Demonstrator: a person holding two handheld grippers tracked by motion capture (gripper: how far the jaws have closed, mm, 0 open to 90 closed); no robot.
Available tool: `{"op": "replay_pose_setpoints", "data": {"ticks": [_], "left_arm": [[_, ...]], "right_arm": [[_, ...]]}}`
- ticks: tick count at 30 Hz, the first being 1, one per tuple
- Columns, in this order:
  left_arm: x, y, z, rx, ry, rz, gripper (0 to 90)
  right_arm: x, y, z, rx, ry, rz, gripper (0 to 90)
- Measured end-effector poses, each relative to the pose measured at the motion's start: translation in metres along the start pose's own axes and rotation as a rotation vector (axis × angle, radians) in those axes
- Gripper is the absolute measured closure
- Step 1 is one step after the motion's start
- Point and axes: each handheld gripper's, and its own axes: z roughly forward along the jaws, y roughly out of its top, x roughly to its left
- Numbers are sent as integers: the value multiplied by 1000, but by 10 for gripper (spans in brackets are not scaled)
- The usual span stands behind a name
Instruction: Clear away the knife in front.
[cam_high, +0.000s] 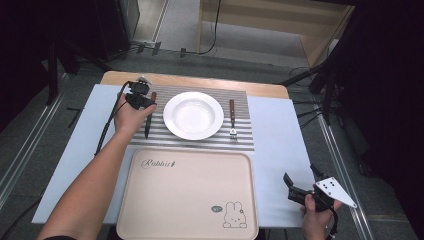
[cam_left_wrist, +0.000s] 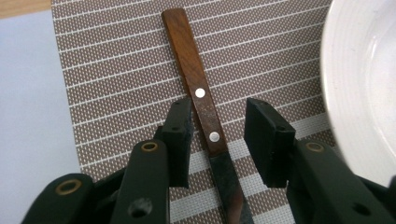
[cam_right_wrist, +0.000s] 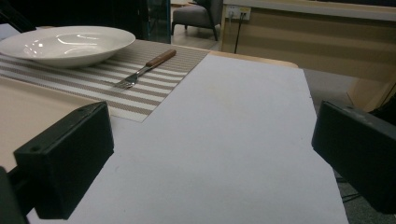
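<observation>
On the striped brown placemat (cam_high: 200, 140), left of the white ceramic plate (cam_high: 193, 115), lay the wooden-handled knife (cam_left_wrist: 201, 100); left gripper (cam_left_wrist: 223, 137) straddled it, pads not touching. Should close squarely on the handle. Right gripper (cam_high: 306, 184) gaped wide, empty.

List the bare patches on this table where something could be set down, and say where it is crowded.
Free: the whole tray, and the pale cloth between the tray, the placemat and the right gripper. Crowded: the placemat, where the knife between the left gripper's jaws, the plate and the fork lie side by side.
</observation>
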Motion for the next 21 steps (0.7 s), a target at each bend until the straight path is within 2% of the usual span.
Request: {"op": "replay_pose_setpoints", "data": {"ticks": [4,12,14,15,19,21], "left_arm": [[1,-1,5,14,15,2,629],[-1,-2,13,36,14,15,659],[0,-3,14,29,19,17,662],[-1,-3,14,27,36,21,665],[-2,-4,15,26,44,50,671],[-1,-4,14,30,37,39,678]], "right_arm": [[0,0,0,2,2,-5,0],[1,0,1,4,-1,-10,0],[1,0,1,5,-1,-11,0],[1,0,1,5,-2,-11,0],[1,0,1,5,-1,-11,0],[1,0,1,5,0,-12,0]]}}
